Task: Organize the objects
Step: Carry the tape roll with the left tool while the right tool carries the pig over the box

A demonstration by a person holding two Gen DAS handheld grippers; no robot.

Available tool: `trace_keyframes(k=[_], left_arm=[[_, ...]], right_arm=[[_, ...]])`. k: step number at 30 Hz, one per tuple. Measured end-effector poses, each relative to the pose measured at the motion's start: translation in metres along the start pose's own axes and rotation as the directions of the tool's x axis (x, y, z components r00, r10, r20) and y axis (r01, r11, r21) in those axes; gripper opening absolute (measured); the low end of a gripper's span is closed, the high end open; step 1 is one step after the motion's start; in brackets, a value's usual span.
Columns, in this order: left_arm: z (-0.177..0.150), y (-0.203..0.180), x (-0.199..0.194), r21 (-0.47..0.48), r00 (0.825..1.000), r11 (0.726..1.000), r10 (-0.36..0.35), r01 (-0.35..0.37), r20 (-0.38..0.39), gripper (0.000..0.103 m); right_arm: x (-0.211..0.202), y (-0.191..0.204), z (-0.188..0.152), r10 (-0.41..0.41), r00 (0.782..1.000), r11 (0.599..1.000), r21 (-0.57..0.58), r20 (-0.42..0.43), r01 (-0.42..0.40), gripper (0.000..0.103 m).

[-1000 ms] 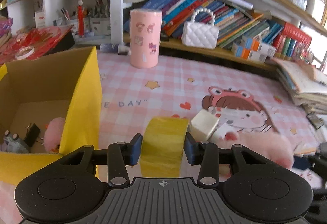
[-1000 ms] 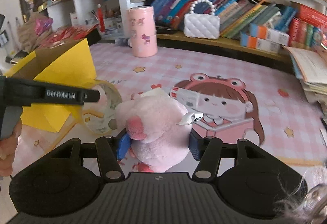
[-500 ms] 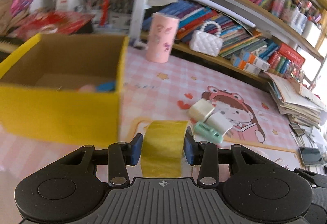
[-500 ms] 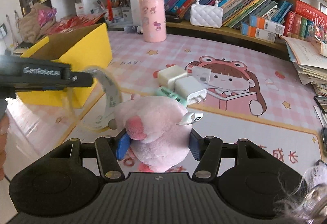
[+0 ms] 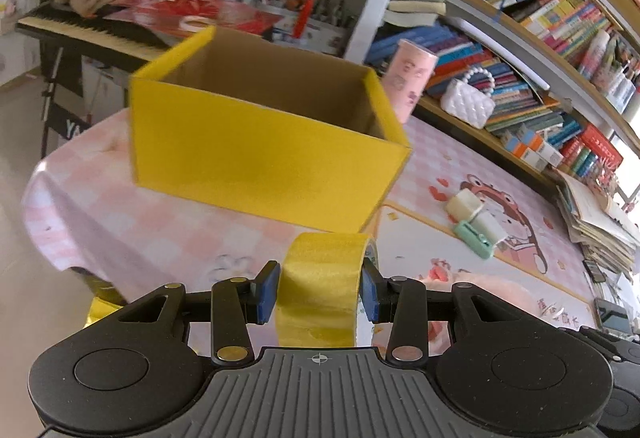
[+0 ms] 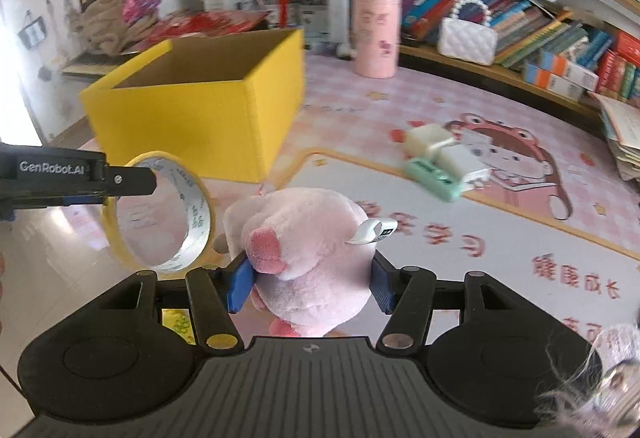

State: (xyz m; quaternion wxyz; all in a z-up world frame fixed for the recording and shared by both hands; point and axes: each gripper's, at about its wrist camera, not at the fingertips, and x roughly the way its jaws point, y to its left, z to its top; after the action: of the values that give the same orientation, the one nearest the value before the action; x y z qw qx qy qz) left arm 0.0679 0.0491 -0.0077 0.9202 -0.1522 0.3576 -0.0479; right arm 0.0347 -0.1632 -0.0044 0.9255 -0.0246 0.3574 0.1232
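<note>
- Yellow cardboard box (image 5: 260, 158): vs 0.5 s ago sits farther off & higher in left view, open top tilted, more pink table mat (image 5: 120, 222) showing near it; table's left edge now in view w/ floor beyond.
- Pink plush toy (image 6: 308, 238): same spot betw. right gripper (image 6: 308, 286) pads, squeezed from both sides; box far-left of it, open mat to the right.
- Yellow tape roll (image 5: 324, 286): clamped upright betw. left gripper (image 5: 320, 294) pads, jaws part closed on its flat sides; box just beyond it, apart.
- In right view the roll (image 6: 160, 214) hangs left of plush, near, not touching.
- Chargers (image 6: 444, 158) + mint item lie far right on mat, well apart from both grippers.
</note>
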Motion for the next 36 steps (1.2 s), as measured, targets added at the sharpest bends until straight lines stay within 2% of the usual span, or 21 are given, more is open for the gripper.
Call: trace_keyframes(k=[17, 29, 36], left_arm=[[-0.001, 0.081, -0.055, -0.017, 0.999, 1.0, 0.012, -0.012, 0.038, 0.04], [0.006, 0.109, -0.077, -0.005, 0.996, 1.0, -0.005, 0.005, 0.085, 0.04], [0.037, 0.113, -0.083, -0.018, 0.987, 0.999, -0.032, 0.035, 0.155, 0.039]], right_arm=[[-0.011, 0.101, -0.008, 0.039, 0.999, 0.999, -0.019, 0.019, -0.039, 0.056], [-0.011, 0.135, -0.003, 0.037, 0.999, 0.999, -0.023, 0.04, -0.036, 0.056], [-0.011, 0.134, 0.027, 0.027, 0.994, 1.0, -0.005, 0.103, -0.027, 0.056]])
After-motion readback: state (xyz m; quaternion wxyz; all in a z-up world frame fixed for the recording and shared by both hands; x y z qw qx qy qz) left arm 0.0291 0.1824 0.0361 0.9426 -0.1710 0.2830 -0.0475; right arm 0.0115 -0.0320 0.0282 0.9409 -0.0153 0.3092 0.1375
